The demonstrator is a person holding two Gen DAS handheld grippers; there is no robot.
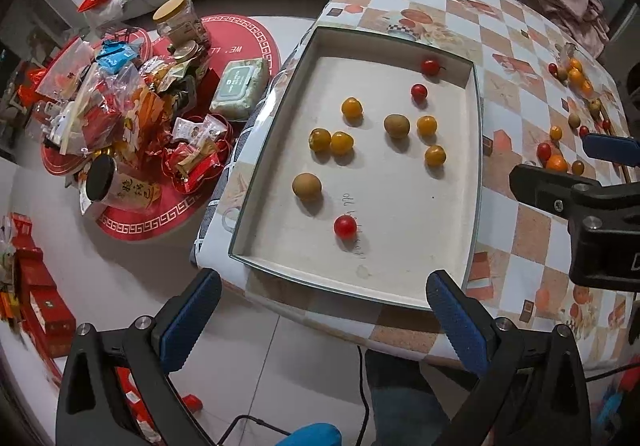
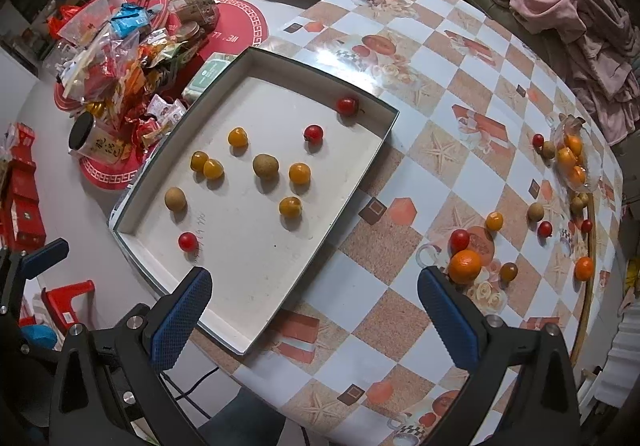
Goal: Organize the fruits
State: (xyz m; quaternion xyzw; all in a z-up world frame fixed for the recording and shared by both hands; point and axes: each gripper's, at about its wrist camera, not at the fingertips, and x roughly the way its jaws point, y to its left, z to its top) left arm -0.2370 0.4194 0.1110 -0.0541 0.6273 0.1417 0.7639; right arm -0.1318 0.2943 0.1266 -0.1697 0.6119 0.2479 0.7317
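A shallow white tray (image 2: 362,150) sits on a checkered tabletop (image 2: 436,150), near its left edge. Ten small fruits lie scattered inside: three red cherry tomatoes, five yellow-orange ones and two brown round fruits. More loose fruit lies on the tabletop to the right of the tray, well apart from it, among them a larger orange (image 2: 464,266), a red tomato (image 2: 459,240) touching it, and a small yellow fruit (image 2: 494,221) nearby.

The right gripper (image 2: 316,310) hovers above the tray's near right corner, its blue-padded jaws spread wide and empty. The orange sits just beside its right fingertip. The left gripper (image 1: 324,310) hangs over the tray's near edge, jaws likewise wide apart and holding nothing.

The likely step is fetching another loose fruit for the tray. To do it well, the right gripper should shift right and centre one fruit between the pads, closing gently, since tomatoes bruise and round fruit rolls away. The orange and tomato touch, so approaching from the free side should avoid knocking the neighbour off.
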